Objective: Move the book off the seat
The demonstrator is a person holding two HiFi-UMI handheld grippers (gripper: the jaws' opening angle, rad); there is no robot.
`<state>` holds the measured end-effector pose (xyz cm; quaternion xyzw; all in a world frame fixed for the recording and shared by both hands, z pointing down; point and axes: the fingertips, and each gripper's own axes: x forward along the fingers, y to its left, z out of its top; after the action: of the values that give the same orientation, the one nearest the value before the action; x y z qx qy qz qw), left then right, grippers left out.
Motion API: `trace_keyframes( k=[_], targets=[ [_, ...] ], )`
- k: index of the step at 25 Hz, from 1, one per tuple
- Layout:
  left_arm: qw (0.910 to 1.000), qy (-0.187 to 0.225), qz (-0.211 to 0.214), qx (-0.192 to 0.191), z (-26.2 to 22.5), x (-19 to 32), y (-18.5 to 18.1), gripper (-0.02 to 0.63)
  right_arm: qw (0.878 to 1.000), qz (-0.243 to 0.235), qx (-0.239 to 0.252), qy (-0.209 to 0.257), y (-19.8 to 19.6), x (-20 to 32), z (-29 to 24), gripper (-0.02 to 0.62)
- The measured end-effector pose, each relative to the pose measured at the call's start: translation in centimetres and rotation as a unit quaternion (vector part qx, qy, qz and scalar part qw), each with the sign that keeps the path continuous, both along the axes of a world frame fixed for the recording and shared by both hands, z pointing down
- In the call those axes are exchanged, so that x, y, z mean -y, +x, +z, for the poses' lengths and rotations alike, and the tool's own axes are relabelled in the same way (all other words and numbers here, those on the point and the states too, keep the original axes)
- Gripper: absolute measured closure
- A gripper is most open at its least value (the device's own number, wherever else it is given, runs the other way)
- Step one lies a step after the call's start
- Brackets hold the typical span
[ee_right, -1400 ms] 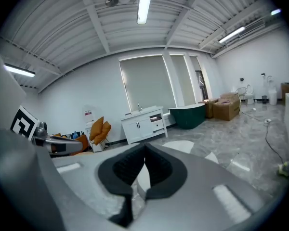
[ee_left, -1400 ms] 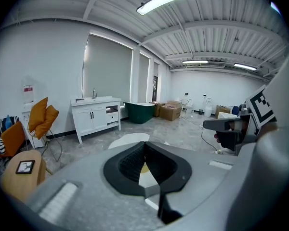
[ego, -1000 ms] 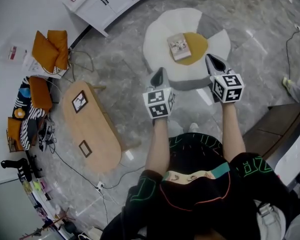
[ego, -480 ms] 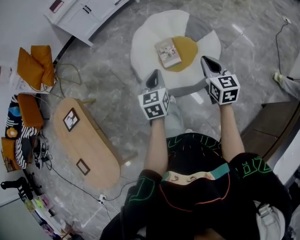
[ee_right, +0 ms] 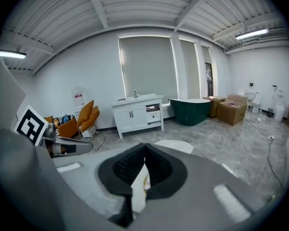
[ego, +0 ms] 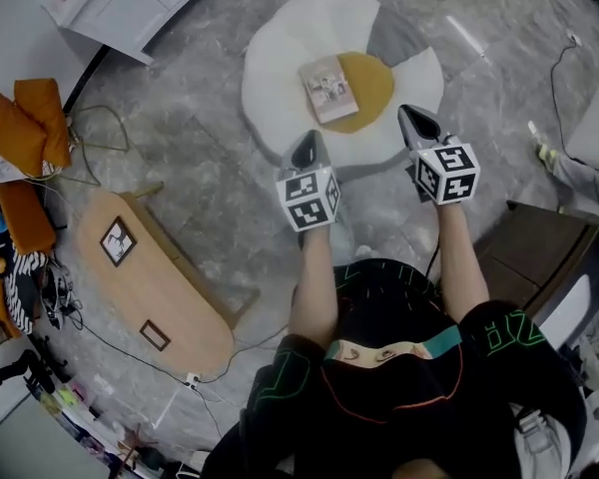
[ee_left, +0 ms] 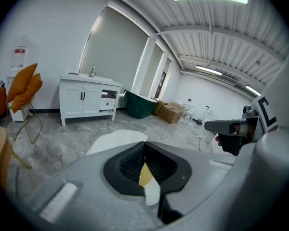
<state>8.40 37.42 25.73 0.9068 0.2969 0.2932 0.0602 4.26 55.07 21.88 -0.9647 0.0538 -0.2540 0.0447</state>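
Head view: looking steeply down from overhead.
Gripper views: each looking level along its jaws.
Shared: all are showing the white cabinet (ego: 130, 8).

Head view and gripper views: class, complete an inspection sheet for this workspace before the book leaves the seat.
Surface: grey marbled floor; white seat with yellow centre stands on it.
Job's things: book lies flat on the seat, untouched.
Clutter: wooden table bearing two small frames; orange cushions.
Grippers: left gripper and right gripper both shut, empty, short of the book.
Cables: cable on the floor by the table; second cable at far right.
Surroundings: white cabinet, dark brown unit, green tub.
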Motion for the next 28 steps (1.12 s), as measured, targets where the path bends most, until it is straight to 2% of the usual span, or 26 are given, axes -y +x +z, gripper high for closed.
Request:
trace_keyframes(
  k=[5,10,18,28],
  targets=[
    [0.9984,-0.028,-0.027,0.041,2.9,0.9,3.4,0.595,0.998,-0.03,0.04,-0.027,4.7,1.7,1.6,0.592],
    [0.9961,-0.037,-0.036,0.072,5.9,1.3,5.8,0.595,0.996,-0.038,0.071,-0.03,7.7,2.3,4.0,0.592],
    [0.9952,-0.026,-0.013,0.094,11.7,0.1,7.2,0.595,0.991,-0.057,0.119,-0.029,8.8,2.6,10.3,0.592],
    [0.9921,0.008,0.02,0.124,22.2,-1.8,7.5,0.595,0.985,-0.053,0.165,0.009,8.8,1.2,21.6,0.592]
  ],
)
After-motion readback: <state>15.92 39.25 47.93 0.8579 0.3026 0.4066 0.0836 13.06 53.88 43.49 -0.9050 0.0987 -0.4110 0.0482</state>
